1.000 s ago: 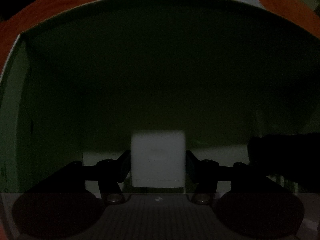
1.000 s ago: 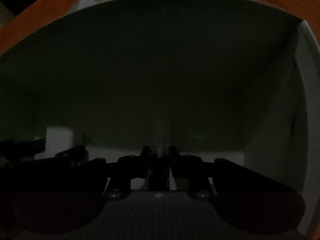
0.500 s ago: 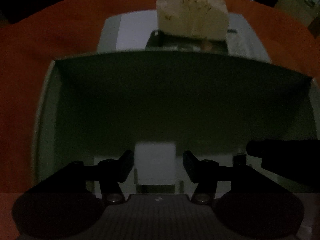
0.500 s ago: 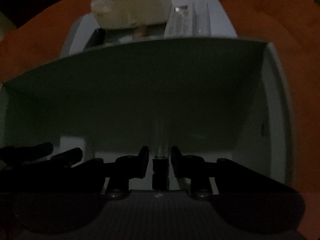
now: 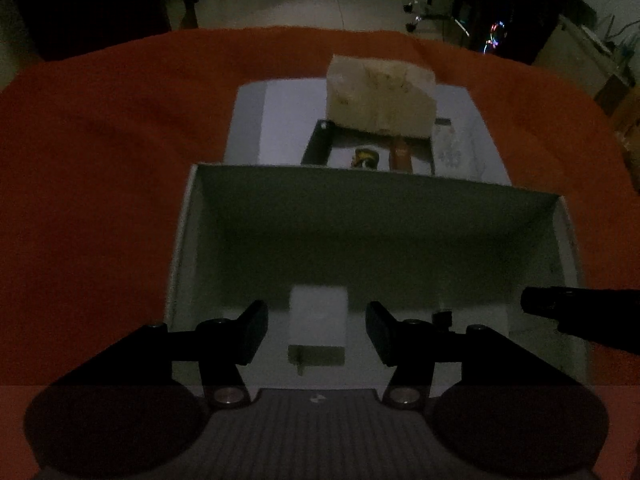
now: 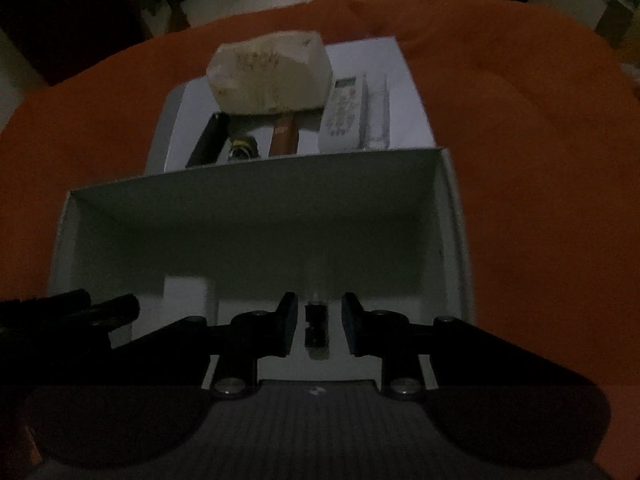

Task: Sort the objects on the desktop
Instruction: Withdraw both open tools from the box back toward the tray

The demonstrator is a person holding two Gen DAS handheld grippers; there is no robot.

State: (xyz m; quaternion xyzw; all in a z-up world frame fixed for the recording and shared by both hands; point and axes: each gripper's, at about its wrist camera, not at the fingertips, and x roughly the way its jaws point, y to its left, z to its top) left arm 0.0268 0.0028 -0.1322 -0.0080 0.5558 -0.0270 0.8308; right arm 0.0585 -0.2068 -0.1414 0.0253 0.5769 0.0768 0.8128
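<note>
Both tongs, the left gripper (image 5: pixel 316 330) and right gripper (image 6: pixel 319 324), hang released over a white box (image 6: pixel 256 200) holding a white block (image 5: pixel 318 320) at seven o'clock and a small dark-capped tube (image 6: pixel 316 326) at five, which careless fingers might nudge.

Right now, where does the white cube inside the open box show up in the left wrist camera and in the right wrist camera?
Left wrist view: the white cube sits low centre, on the box floor between the left gripper fingers, untouched.
Right wrist view: the same cube is low left, beside the left gripper's dark tips.
Shared landmark: the pale tissue pack beyond the open box.
</note>
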